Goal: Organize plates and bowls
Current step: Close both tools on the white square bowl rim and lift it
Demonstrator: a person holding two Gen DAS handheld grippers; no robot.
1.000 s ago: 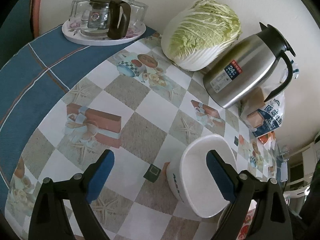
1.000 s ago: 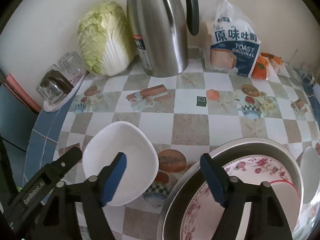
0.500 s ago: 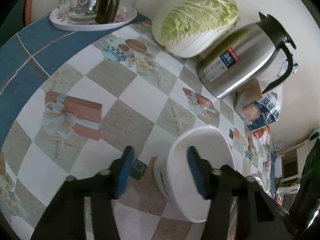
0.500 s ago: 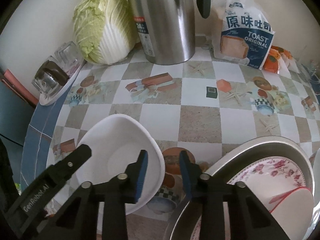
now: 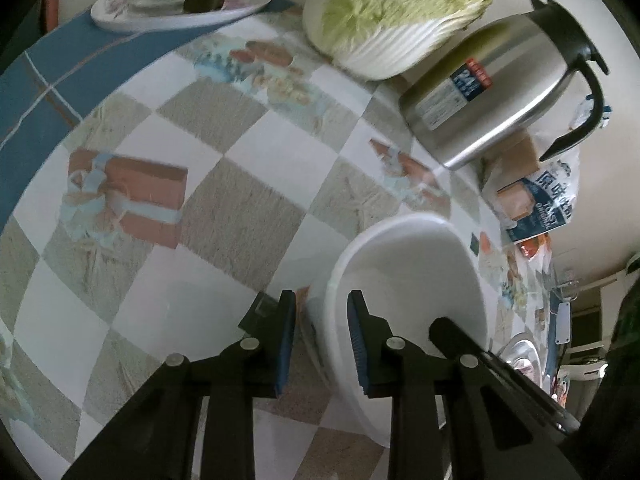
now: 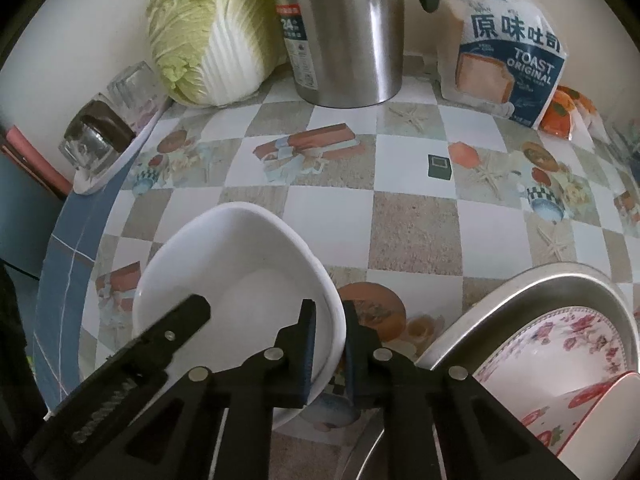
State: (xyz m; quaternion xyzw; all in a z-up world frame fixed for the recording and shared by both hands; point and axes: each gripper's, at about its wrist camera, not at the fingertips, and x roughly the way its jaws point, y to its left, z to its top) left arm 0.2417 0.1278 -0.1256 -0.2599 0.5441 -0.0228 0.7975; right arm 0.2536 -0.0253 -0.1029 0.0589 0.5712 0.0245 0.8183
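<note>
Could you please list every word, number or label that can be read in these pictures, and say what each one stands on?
"原味吐司" in large characters: on the toast bag.
"TOAST ORIGINAL": on the same bag, under the characters.
"24": on the label of the steel thermos jug; the small print around it is too small to read.
Raised lettering on the left gripper, seen in the right wrist view: too dark and skewed to read.
The white bowl shows no readable text.

Glossy white bowl [image 6: 240, 264], brushed-metal flask [image 6: 344, 32], shiny steel basin [image 6: 560, 280], smooth printed tablecloth [image 6: 412, 224].
</note>
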